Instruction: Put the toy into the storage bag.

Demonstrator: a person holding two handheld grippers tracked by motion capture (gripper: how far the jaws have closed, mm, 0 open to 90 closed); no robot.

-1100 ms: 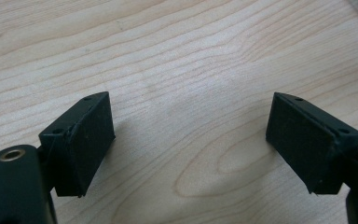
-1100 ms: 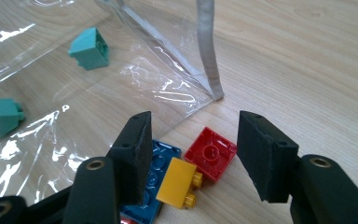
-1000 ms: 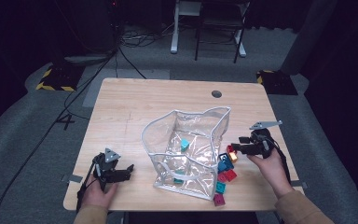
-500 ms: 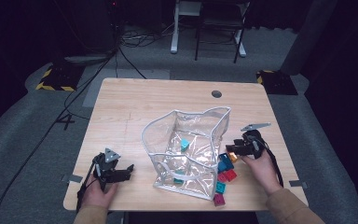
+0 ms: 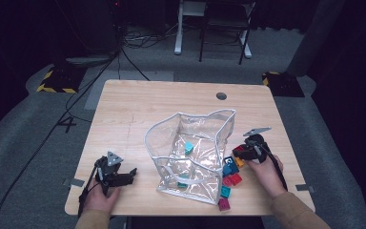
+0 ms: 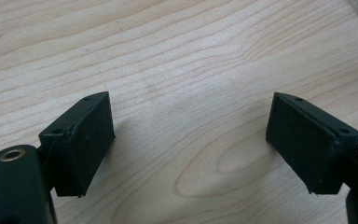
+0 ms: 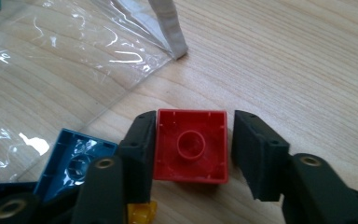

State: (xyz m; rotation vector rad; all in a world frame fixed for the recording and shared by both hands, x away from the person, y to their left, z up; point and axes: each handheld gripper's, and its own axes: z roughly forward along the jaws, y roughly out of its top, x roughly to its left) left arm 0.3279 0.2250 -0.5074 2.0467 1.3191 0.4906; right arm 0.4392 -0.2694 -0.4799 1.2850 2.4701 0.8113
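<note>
A clear plastic bag [image 5: 190, 143] with a white rim stands open mid-table, a teal brick [image 5: 188, 148] inside it. Loose bricks lie to its right: blue [image 5: 228, 168], red [image 5: 235, 179], teal [image 5: 225, 192], magenta [image 5: 224, 204]. My right gripper [image 5: 240, 150] is down at the top of this pile. In the right gripper view its jaws [image 7: 193, 116] straddle a red brick [image 7: 191, 144] lying studs-down. They have just been closing. The left jaw touches the brick and a thin gap remains at the right jaw. My left gripper [image 5: 132, 174] rests at the front left, open [image 6: 191, 107] over bare wood.
A blue brick [image 7: 74, 158] and a yellow one [image 7: 142, 212] lie beside the right gripper's left jaw, with the bag's wall [image 7: 51, 60] just beyond. A round cable hole [image 5: 221, 96] sits at the table's far side. Chair legs stand past the table.
My right hand has come down and leftward onto the brick pile, beside the bag. The left hand and gripper have stayed put.
</note>
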